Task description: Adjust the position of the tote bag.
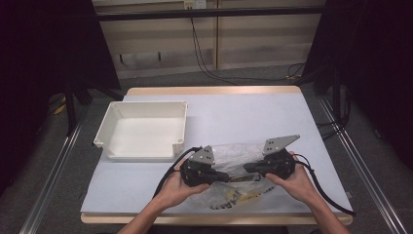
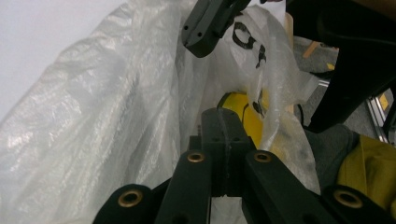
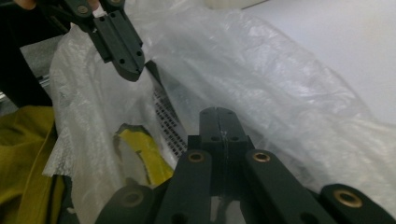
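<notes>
Pinching a clear plastic bag [image 1: 234, 161], both grippers' fingers closed, white bin [image 1: 143, 130] nearby

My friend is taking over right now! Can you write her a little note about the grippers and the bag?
Left gripper: jaws shut, pinching the clear plastic bag.
Right gripper: jaws shut, also on the bag's film.
Bag: near the table's front edge, something yellow inside.
White bin: back left, nothing in it.
Done: both grips on the bag.
Left: probably open the bag and move the contents to the bin.
</notes>
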`<action>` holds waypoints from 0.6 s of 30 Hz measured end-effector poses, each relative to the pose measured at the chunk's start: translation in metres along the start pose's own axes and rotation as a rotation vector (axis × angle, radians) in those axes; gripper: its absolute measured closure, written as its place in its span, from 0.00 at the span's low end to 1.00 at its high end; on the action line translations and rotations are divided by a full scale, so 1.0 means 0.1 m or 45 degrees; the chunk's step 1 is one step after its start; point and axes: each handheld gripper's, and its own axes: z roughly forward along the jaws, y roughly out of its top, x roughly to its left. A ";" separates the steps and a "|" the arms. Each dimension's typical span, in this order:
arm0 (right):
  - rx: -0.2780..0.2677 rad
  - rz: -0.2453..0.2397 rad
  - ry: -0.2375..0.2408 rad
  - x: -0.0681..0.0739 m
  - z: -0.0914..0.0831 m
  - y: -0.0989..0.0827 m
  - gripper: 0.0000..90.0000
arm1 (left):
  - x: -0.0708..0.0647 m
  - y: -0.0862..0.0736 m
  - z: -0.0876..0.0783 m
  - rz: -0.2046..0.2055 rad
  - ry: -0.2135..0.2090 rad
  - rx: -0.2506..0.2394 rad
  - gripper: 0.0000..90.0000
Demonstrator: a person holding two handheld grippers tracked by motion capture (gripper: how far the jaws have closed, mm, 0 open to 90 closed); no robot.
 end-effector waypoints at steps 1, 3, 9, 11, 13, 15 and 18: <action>0.013 -0.004 0.006 0.01 0.01 -0.01 1.00 | -0.01 0.00 0.02 0.008 -0.016 0.016 1.00; 0.051 -0.023 0.031 0.05 0.06 -0.03 1.00 | -0.03 -0.02 0.08 0.023 -0.003 0.066 1.00; 0.129 -0.083 0.051 0.18 0.11 -0.12 1.00 | -0.04 -0.13 0.19 0.011 0.011 0.126 1.00; 0.170 -0.071 0.014 0.16 0.13 -0.16 1.00 | 0.00 -0.15 0.19 0.011 0.039 0.151 1.00; 0.193 -0.058 -0.012 0.10 0.13 -0.21 1.00 | 0.03 -0.18 0.15 -0.009 0.072 0.160 1.00; 0.217 -0.048 -0.030 0.07 0.13 -0.25 1.00 | 0.05 -0.21 0.12 -0.005 0.101 0.218 1.00; 0.267 -0.052 -0.067 0.06 0.12 -0.30 1.00 | 0.08 -0.32 0.09 -0.029 0.137 0.237 1.00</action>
